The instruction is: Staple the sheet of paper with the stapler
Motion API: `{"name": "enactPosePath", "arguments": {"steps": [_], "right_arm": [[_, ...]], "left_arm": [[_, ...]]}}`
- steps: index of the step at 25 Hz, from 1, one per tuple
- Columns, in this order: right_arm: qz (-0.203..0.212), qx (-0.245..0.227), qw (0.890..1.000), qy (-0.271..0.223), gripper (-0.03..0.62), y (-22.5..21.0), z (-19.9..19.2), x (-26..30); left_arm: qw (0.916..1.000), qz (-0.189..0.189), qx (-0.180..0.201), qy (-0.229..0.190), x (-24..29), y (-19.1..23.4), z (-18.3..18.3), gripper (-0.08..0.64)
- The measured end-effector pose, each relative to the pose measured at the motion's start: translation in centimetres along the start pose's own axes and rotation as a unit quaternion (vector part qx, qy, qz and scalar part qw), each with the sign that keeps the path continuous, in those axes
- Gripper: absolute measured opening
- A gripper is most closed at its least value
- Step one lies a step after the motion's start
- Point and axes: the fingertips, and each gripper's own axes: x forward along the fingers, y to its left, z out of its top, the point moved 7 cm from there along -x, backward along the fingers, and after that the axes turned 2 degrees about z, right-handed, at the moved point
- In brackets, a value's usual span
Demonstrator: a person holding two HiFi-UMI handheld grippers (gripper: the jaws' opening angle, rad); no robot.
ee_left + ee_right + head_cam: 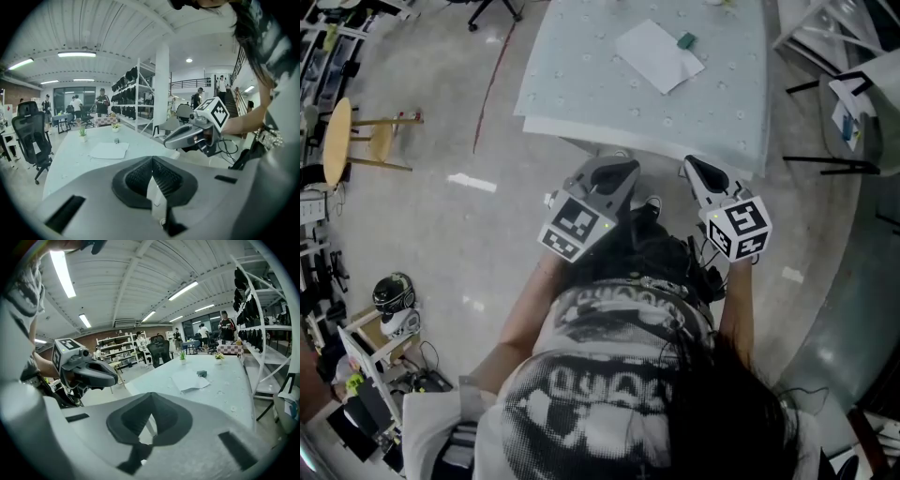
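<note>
At lower centre-left of the head view, your left gripper (617,172) has its jaws pressed fully together with nothing between them. You hold it close to your body, nose angled down toward the near edge of the desk (581,84) and well short of anything on it. That looks like a parked, neutral hold rather than a reach. Moving right and up to the top centre of the frame, the sheet of paper (659,54) lies flat on the desk, turned slightly askew. It is well apart from both grippers, so neither can touch it from where you stand. At the sheet's upper right corner sits the small dark stapler (685,40), either on the corner or just against its edge; the views are too small to tell which. A corner is where a staple would normally go, so that placement suits the job. Whether a staple is already in the sheet is too fine to see. This layout fits paper waiting to be stapled as well as paper already stapled with the tool set down beside it. To the right, at centre-right of the frame, your right gripper (699,169) mirrors the left: jaws fully closed, holding nothing, tilted down at the desk's near edge.
</note>
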Motion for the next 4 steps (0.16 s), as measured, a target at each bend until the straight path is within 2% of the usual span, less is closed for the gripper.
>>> {"name": "enactPosePath", "arguments": {"steps": [4], "right_arm": [[0.006,-0.001,1.0,0.002,-0.002,-0.53,-0.19,0.28]], "left_arm": [[1.0,-0.004,0.003,0.002,0.75,-0.23,0.18,0.003]]}}
